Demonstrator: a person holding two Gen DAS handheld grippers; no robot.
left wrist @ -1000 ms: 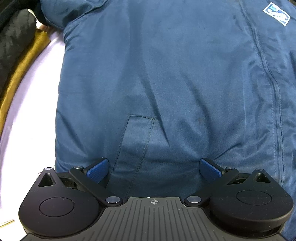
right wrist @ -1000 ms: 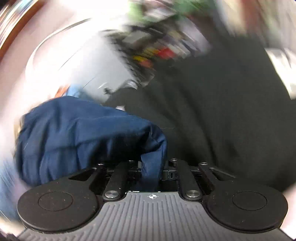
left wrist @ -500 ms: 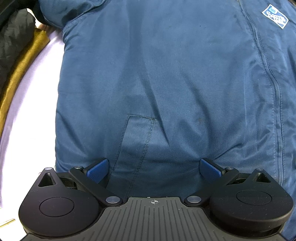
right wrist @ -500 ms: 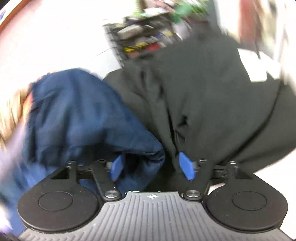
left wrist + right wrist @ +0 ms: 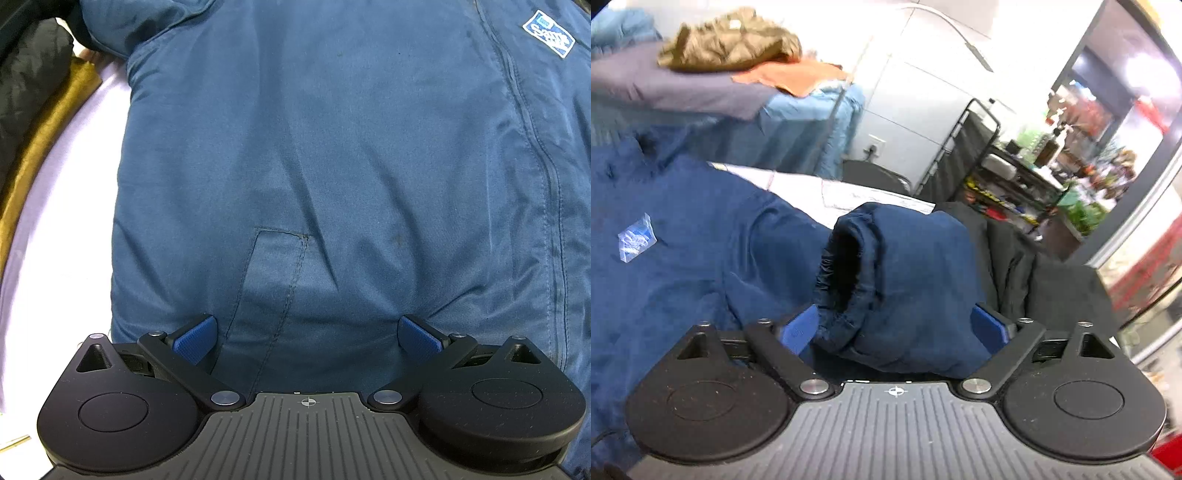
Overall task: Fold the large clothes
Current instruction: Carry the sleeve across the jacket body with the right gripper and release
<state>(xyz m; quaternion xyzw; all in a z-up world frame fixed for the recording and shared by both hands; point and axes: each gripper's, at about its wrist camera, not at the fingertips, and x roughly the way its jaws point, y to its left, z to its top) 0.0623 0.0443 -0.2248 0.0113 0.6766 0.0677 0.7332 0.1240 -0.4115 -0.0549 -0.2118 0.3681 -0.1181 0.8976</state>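
I see left gripper [image 5: 308,338] open, pressing dark blue fabric jacket [image 5: 332,155] | right gripper [image 5: 895,328] open, sleeve cuff [image 5: 849,273] lying loose between its fingers

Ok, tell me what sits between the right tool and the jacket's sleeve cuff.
Nothing visible does. The dark blue jacket's sleeve cuff already lies in the gap of the right tool, between its open blue pads, which stand clear of the fabric. The black garment lies behind it, not between.
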